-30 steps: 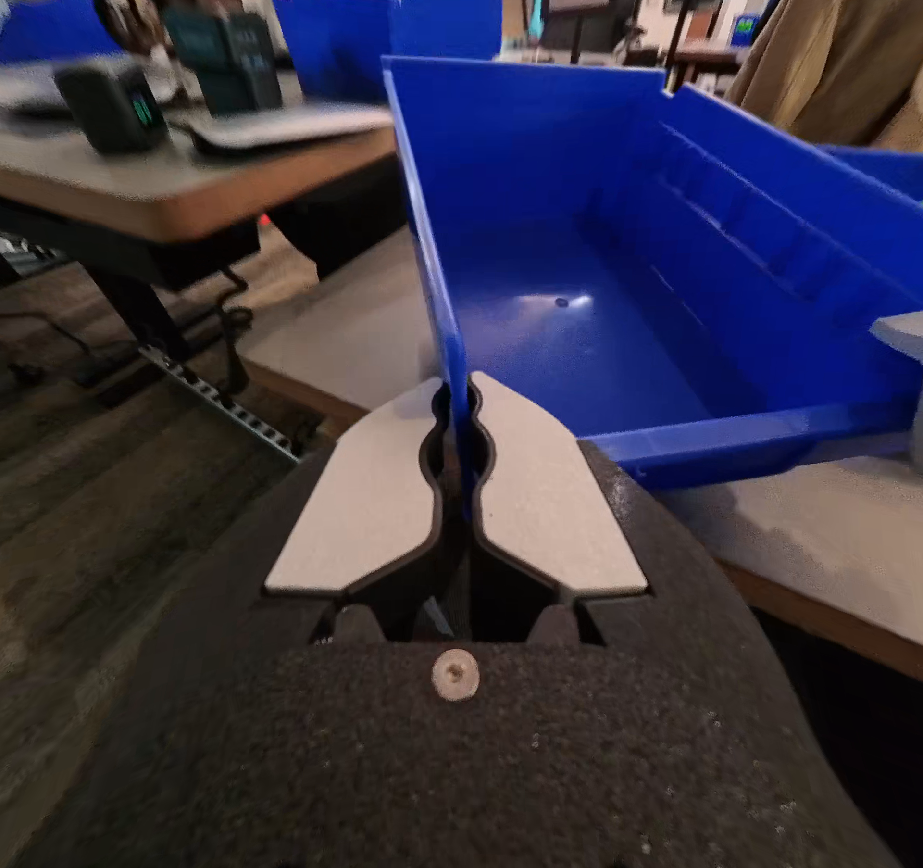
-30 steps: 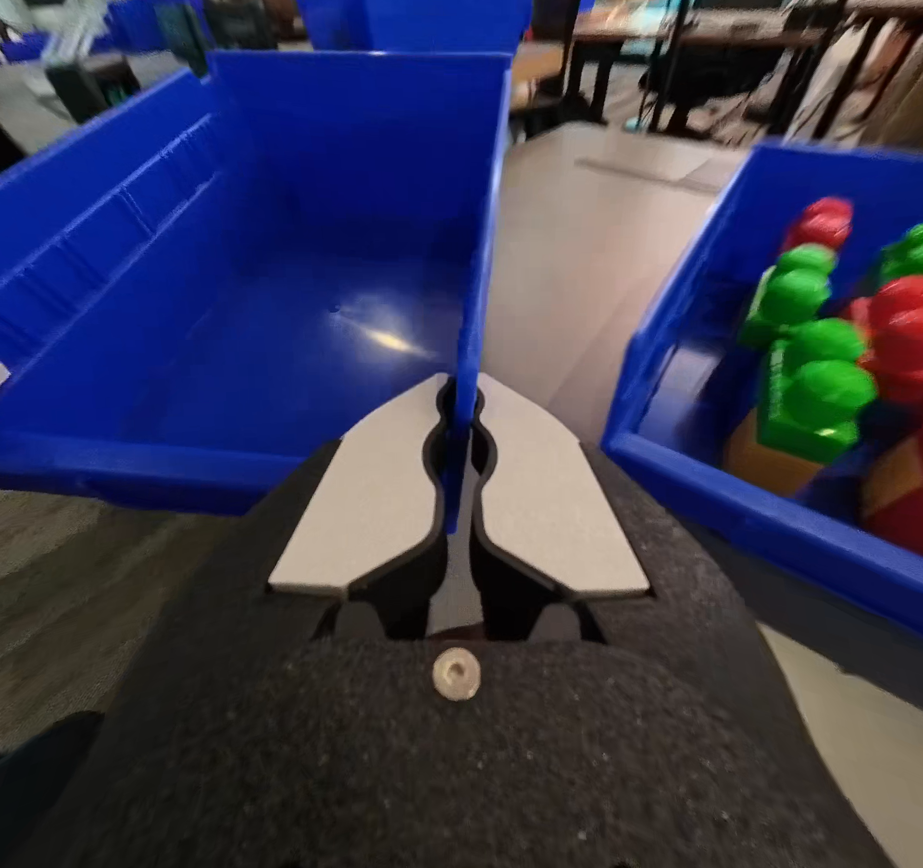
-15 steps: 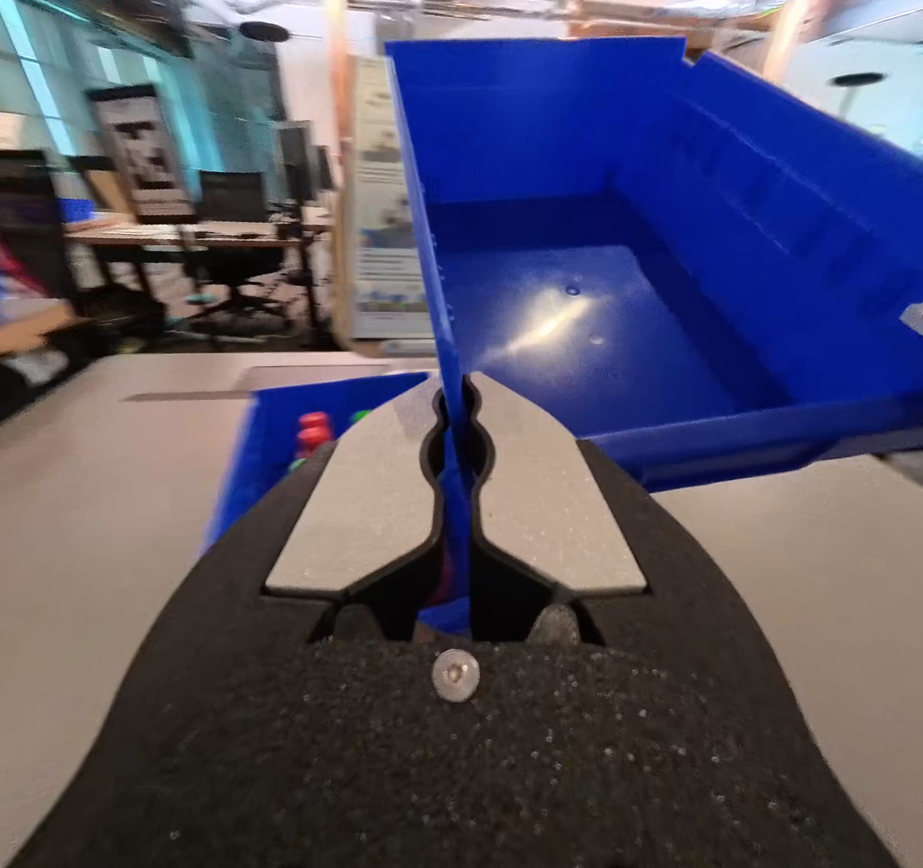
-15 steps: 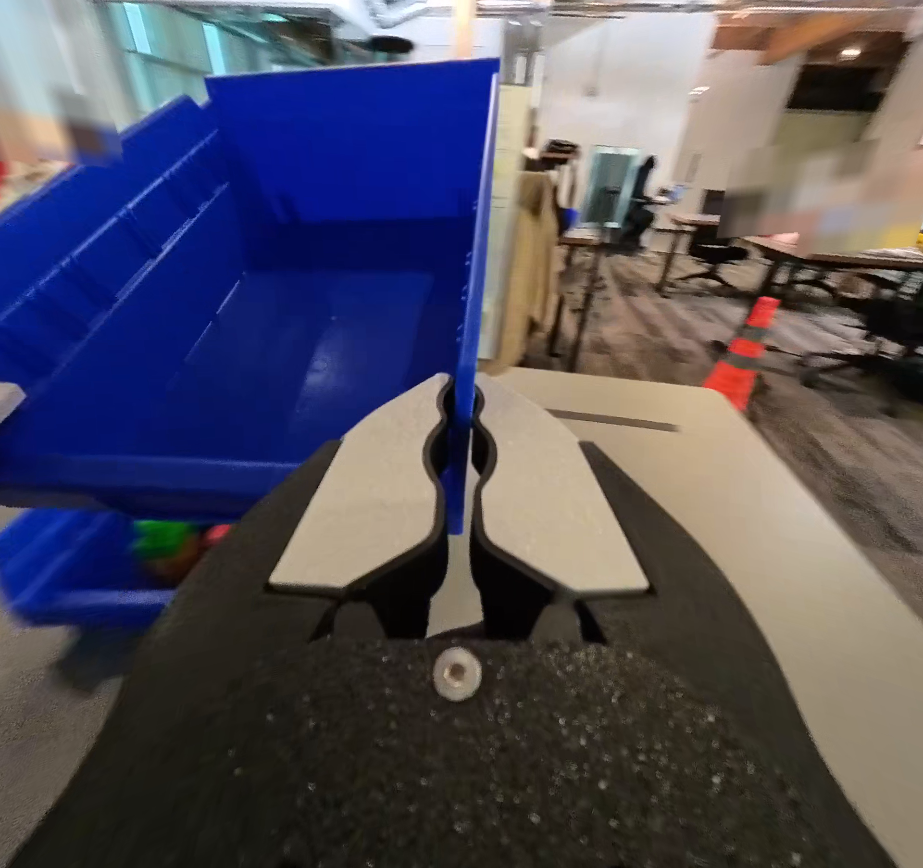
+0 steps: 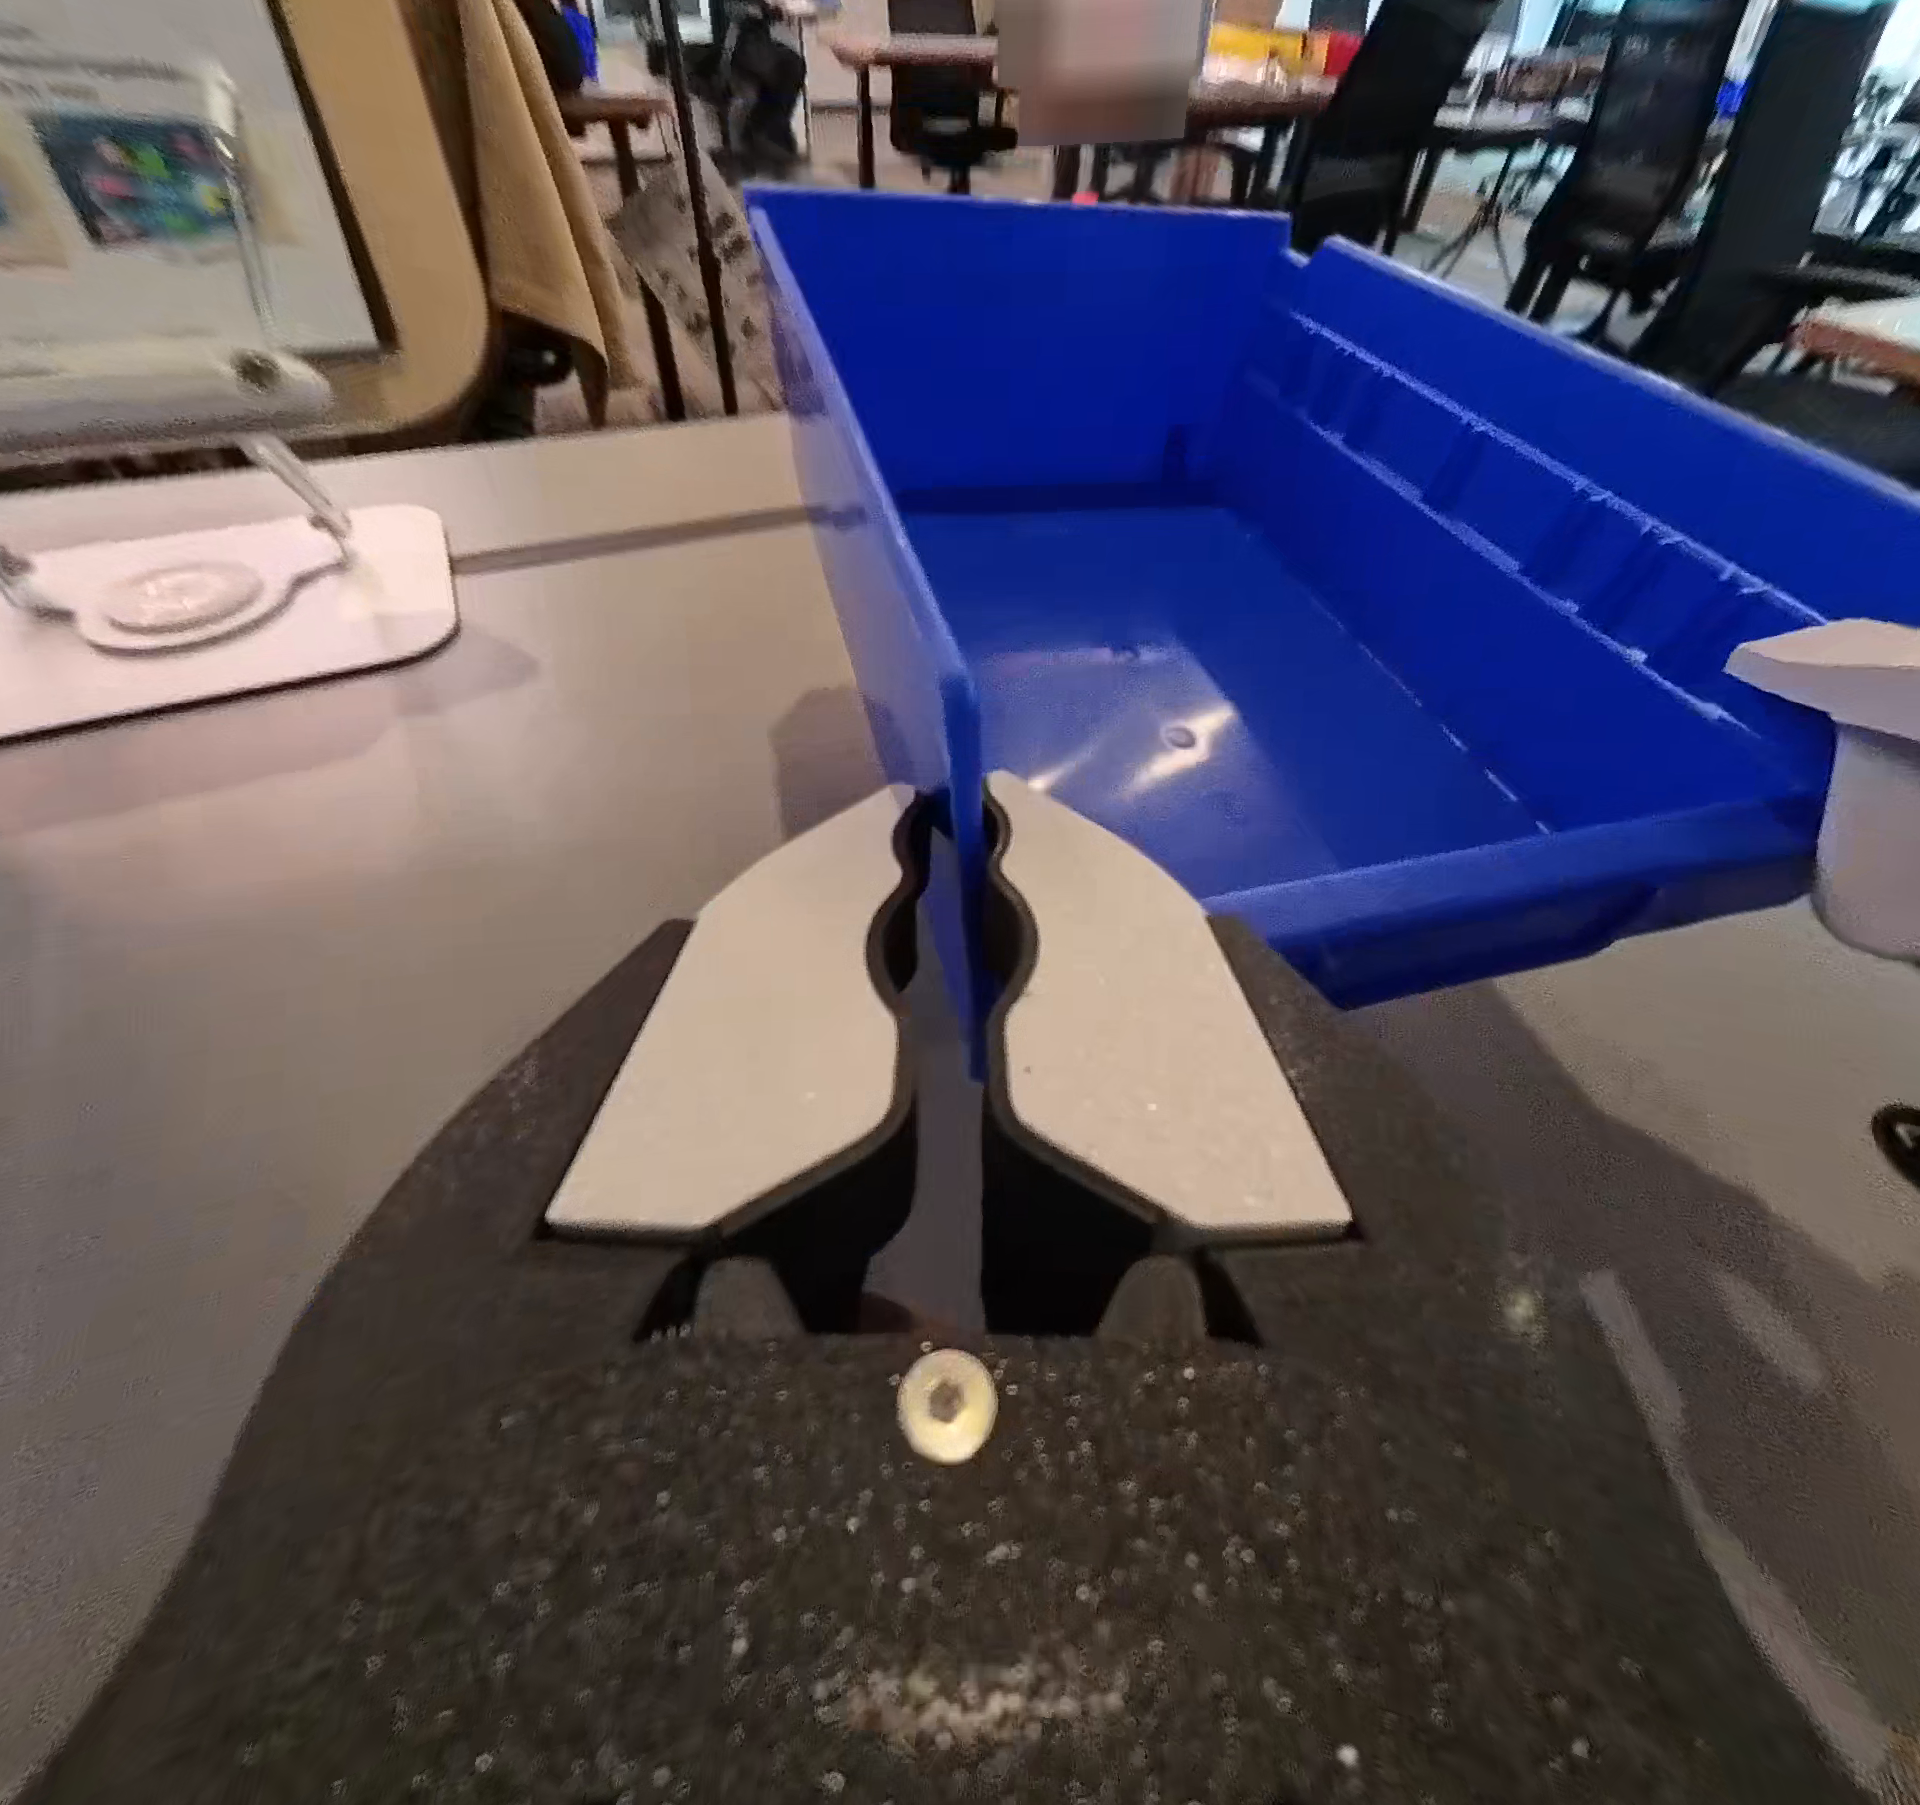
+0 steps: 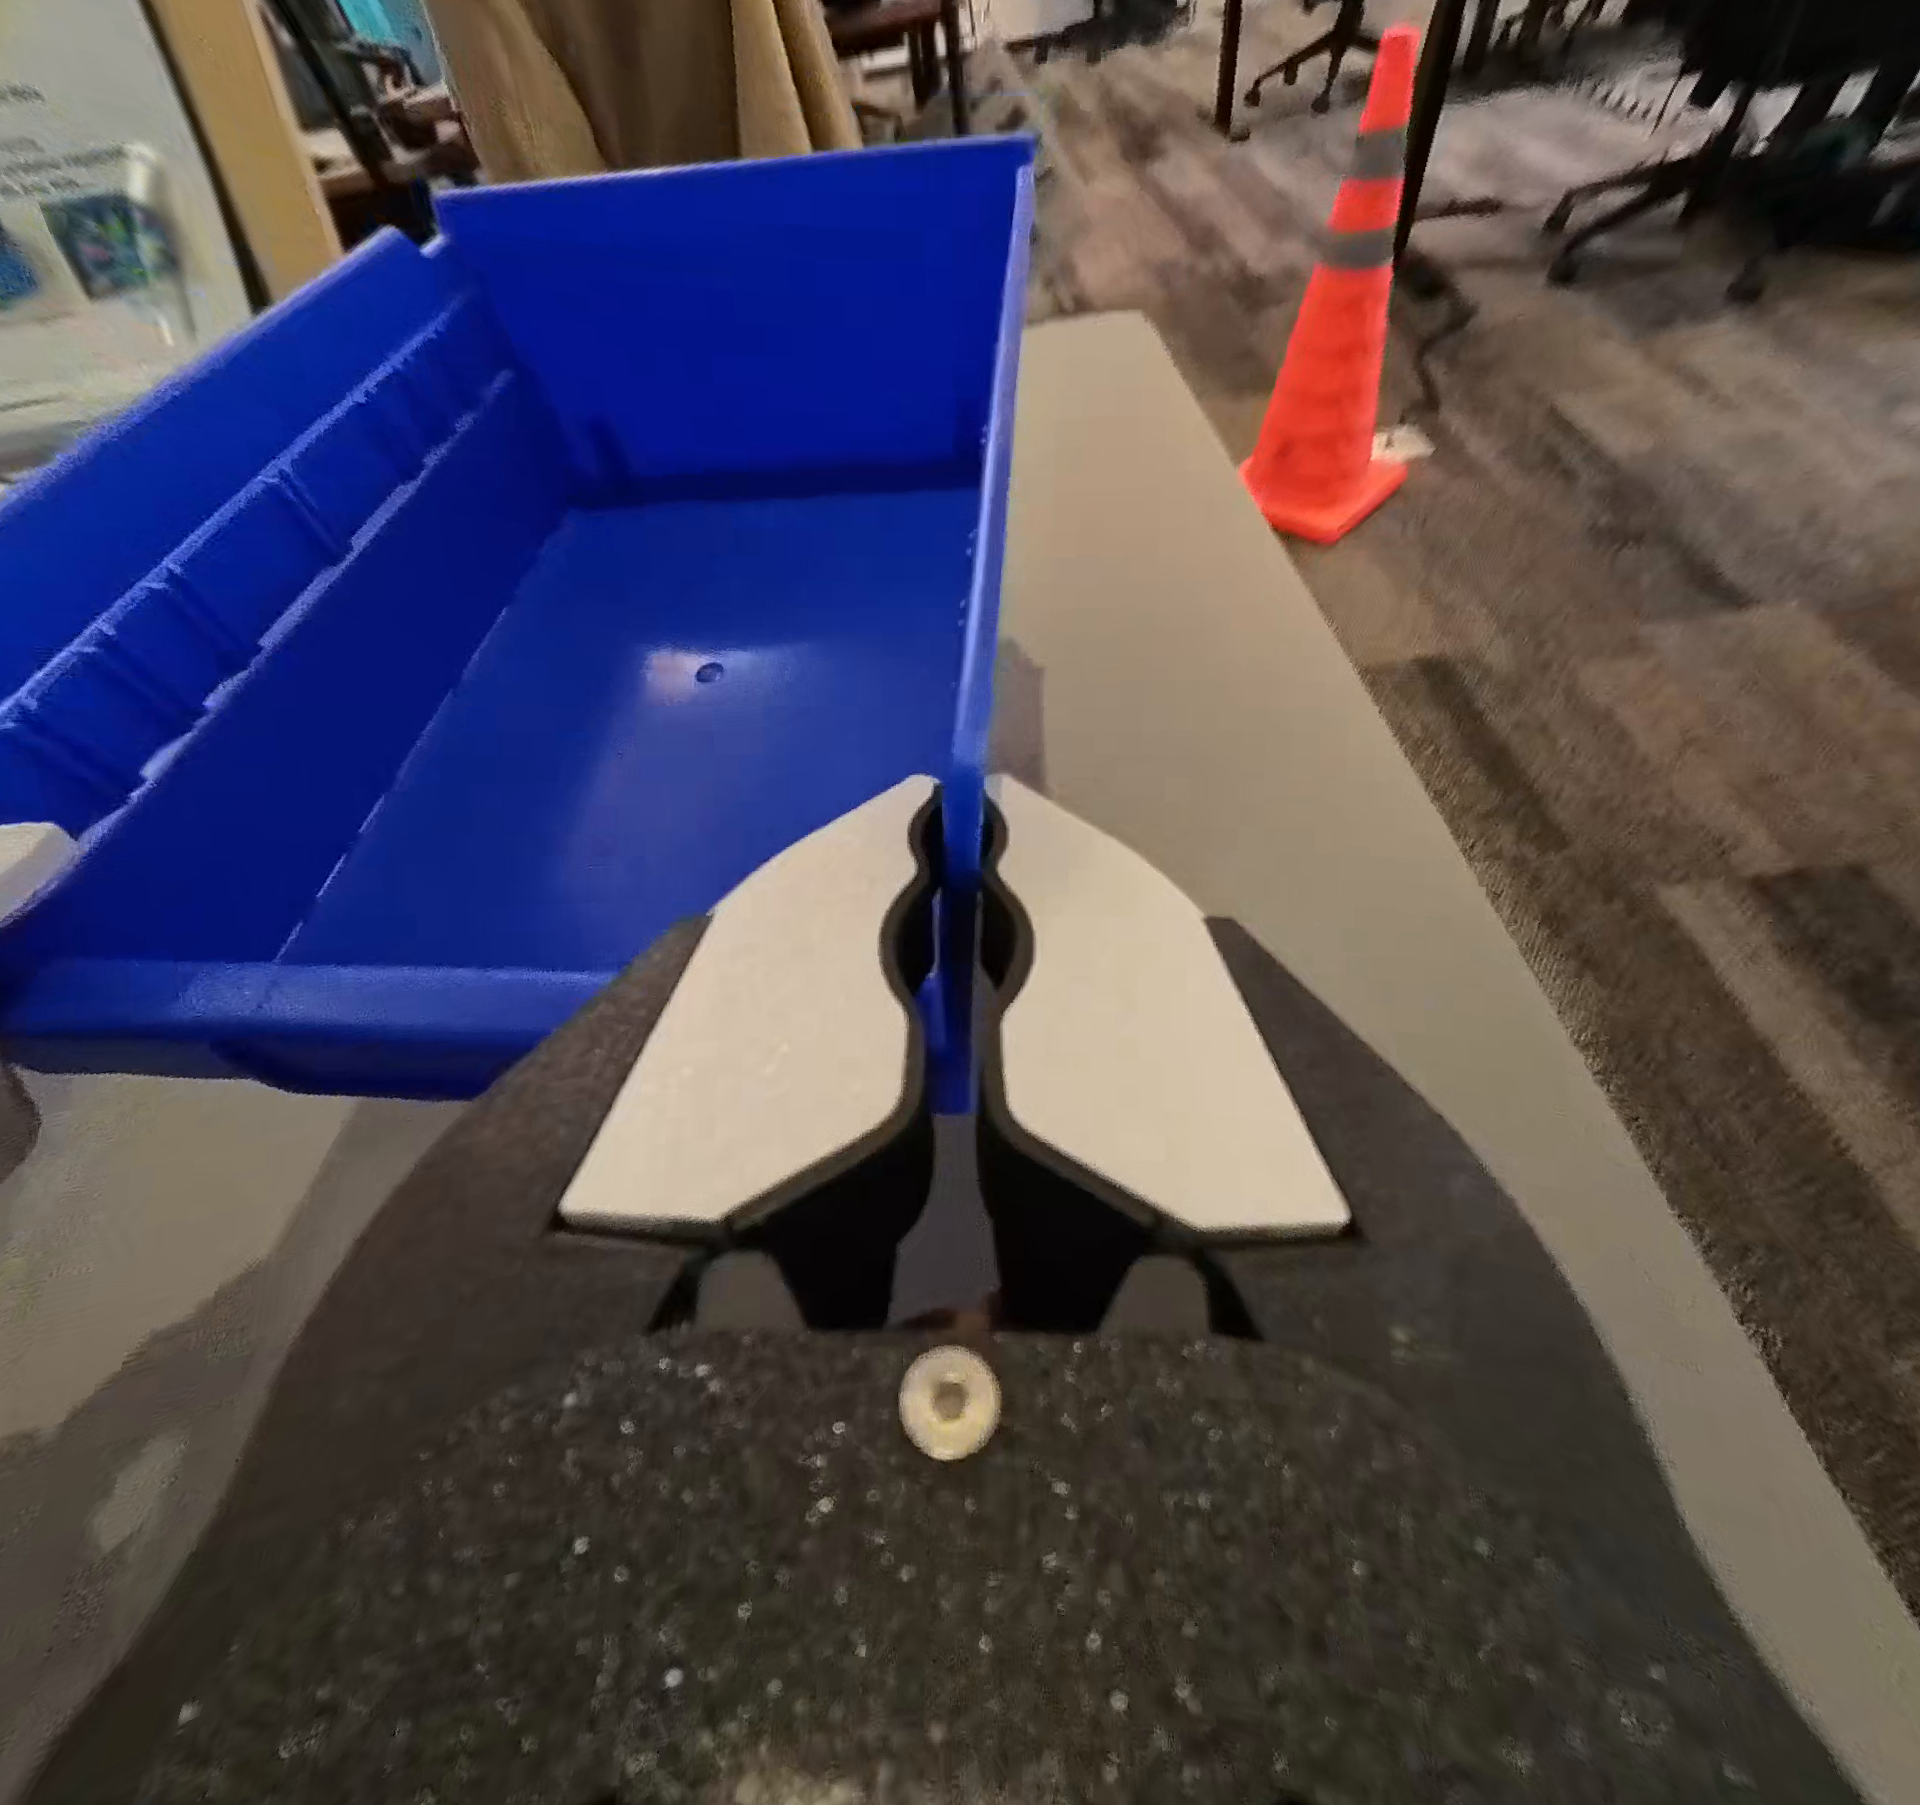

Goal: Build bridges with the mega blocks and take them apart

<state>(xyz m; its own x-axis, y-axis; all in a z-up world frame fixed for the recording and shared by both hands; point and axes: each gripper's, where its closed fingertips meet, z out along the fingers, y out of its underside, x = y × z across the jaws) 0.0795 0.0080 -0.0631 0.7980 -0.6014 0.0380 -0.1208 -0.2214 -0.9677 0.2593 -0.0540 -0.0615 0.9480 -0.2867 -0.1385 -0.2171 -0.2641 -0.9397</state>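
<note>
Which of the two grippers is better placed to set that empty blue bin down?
Neither alone: left gripper and right gripper each clamp opposite side walls of the blue bin, so lowering together looks safest.

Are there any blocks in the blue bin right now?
No, the bin's floor shows bare blue plastic from end to end in the left wrist view, with no blocks on it.
</note>
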